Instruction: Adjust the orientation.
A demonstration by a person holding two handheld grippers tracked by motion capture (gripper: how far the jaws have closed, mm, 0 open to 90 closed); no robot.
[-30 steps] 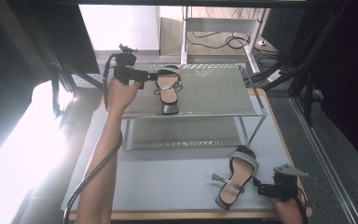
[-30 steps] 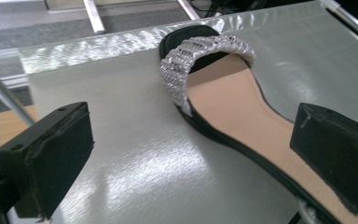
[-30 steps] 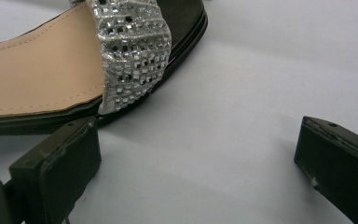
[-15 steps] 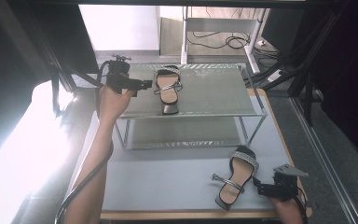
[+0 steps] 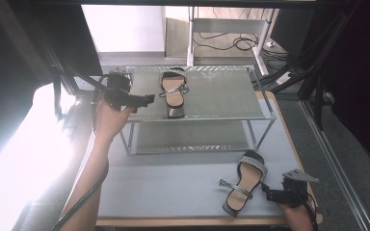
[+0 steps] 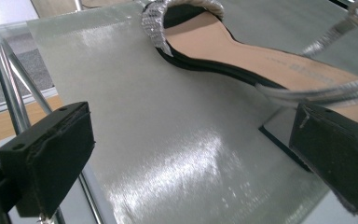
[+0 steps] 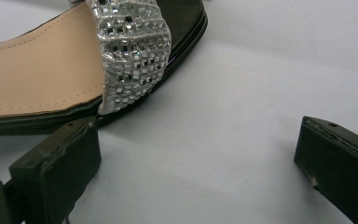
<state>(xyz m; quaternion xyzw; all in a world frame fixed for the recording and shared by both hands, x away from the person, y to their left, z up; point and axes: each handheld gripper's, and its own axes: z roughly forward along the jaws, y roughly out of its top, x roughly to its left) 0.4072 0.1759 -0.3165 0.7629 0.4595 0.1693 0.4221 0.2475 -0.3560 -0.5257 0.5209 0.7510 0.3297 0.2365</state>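
Hovering left of the rack (image 5: 265, 114), the left gripper (image 5: 147, 100) gaped beside the shelved sandal (image 5: 173, 91); the right gripper (image 5: 268, 194), jaws apart, sat below the rack by the second sandal (image 5: 243, 185).

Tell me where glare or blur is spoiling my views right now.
High view: daylight blows out the floor left of the table. Left gripper view: sheen streaks the shelf, and the tongs' pads are soft. Right gripper view: even light, crisp sandal strap.
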